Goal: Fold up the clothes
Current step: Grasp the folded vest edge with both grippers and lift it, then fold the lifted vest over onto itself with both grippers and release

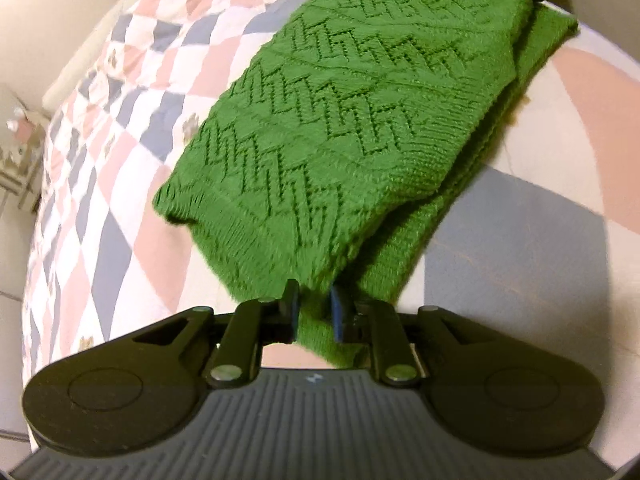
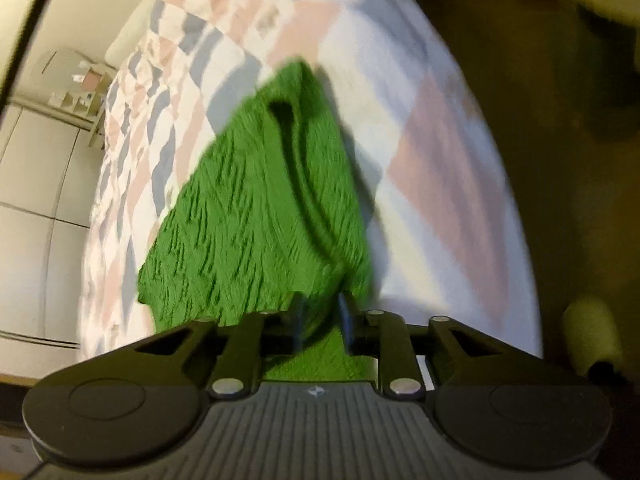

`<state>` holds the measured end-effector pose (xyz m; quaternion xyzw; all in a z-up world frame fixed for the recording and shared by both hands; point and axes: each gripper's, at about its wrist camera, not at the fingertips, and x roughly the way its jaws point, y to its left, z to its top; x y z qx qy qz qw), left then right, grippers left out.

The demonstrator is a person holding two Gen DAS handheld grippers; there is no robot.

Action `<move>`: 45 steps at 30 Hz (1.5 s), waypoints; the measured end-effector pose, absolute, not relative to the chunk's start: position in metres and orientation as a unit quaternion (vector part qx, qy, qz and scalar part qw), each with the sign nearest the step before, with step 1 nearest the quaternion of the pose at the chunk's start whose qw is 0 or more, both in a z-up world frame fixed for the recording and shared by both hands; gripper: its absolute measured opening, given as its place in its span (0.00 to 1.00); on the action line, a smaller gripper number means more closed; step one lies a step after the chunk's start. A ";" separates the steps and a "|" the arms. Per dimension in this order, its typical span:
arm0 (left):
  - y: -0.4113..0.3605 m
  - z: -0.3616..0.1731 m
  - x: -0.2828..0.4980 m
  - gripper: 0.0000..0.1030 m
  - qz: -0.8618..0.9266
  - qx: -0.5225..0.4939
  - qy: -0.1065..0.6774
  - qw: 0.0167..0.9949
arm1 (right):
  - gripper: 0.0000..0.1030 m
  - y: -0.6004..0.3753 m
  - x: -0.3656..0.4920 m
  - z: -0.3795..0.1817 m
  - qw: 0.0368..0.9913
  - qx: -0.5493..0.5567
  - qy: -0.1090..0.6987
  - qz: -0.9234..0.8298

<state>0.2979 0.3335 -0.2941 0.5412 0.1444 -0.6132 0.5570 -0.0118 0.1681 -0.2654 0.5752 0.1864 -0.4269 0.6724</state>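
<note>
Fingers of the left gripper pinch the near edge of a green sweater, jaws closed on the knit. From there the garment runs lengthwise straight ahead across a checked quilt, one layer doubled over another. At its far end the right gripper, likewise clamped on the wool, holds the opposite edge; that view is blurred.
</note>
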 end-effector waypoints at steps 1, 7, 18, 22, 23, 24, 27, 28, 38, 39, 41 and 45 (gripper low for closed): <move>0.335 -0.284 0.301 0.14 -0.617 0.527 0.154 0.563 | 0.22 0.167 -0.013 -0.262 0.676 0.569 0.189 -0.429; 0.325 -0.261 0.324 0.14 -0.622 0.393 0.243 0.632 | 0.22 0.154 -0.003 -0.264 0.707 0.551 0.218 -0.387; 0.330 -0.275 0.340 0.10 -0.543 0.271 0.361 0.709 | 0.12 0.128 0.020 -0.276 0.759 0.516 0.273 -0.289; 0.323 -0.268 0.324 0.13 -0.552 0.203 0.373 0.717 | 0.13 0.109 0.045 -0.280 0.782 0.505 0.287 -0.227; 0.318 -0.280 0.319 0.13 -0.541 0.214 0.382 0.718 | 0.13 0.105 0.051 -0.289 0.776 0.505 0.309 -0.221; 0.318 -0.290 0.317 0.13 -0.526 0.210 0.396 0.723 | 0.10 0.101 0.057 -0.297 0.769 0.504 0.330 -0.215; 0.320 -0.305 0.314 0.14 -0.481 0.180 0.430 0.743 | 0.06 0.085 0.065 -0.296 0.776 0.485 0.360 -0.182; 0.322 -0.298 0.311 0.13 -0.468 0.161 0.431 0.755 | 0.11 0.080 0.066 -0.292 0.781 0.476 0.365 -0.170; 0.305 -0.271 0.213 0.13 -0.336 0.050 0.483 0.807 | 0.10 -0.048 0.093 -0.294 0.820 0.382 0.423 -0.055; 0.298 -0.272 0.197 0.13 -0.319 0.047 0.493 0.808 | 0.11 -0.059 0.094 -0.299 0.811 0.380 0.443 -0.037; 0.290 -0.266 0.163 0.13 -0.289 0.034 0.497 0.818 | 0.16 -0.074 0.092 -0.289 0.817 0.369 0.443 0.019; 0.271 -0.269 0.113 0.13 -0.237 0.002 0.509 0.828 | 0.21 -0.084 0.095 -0.284 0.823 0.336 0.454 0.066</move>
